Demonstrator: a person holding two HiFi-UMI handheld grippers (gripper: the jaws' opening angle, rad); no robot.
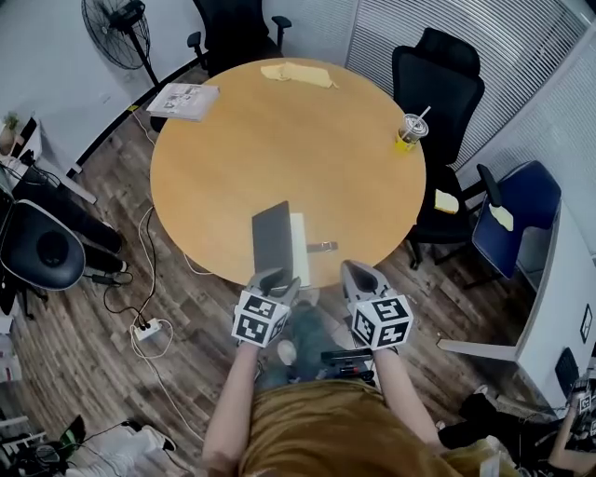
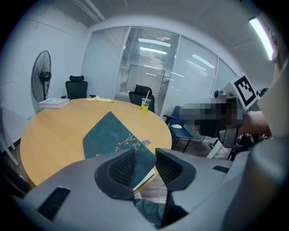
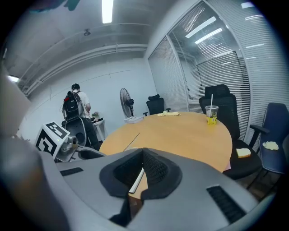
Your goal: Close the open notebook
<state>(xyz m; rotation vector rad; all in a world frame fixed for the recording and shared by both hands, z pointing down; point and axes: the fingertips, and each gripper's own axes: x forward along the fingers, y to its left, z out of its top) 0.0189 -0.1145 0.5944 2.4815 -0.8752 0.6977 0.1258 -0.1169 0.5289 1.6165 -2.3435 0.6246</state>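
Observation:
The notebook point(image 1: 273, 240) lies at the near edge of the round wooden table point(image 1: 279, 140). Its dark teal cover point(image 2: 110, 135), with a gold sprig pattern, is folded over the pages and slopes a little. A white strip of pages point(image 1: 299, 238) shows along its right side, and a small strap end point(image 1: 322, 247) sticks out beside it. My left gripper point(image 1: 277, 278) point(image 2: 144, 155) is at the notebook's near corner, open, its pads clear of the cover. My right gripper point(image 1: 352, 272) point(image 3: 143, 151) hangs just off the table edge to the right of the notebook, its tips together.
On the table are a drink cup with a straw point(image 1: 410, 130) at the far right, a yellow cloth point(image 1: 298, 73) at the back and a stack of books point(image 1: 183, 100) at the back left. Black chairs point(image 1: 438, 84), a blue chair point(image 1: 521, 214) and a fan point(image 1: 119, 28) ring the table.

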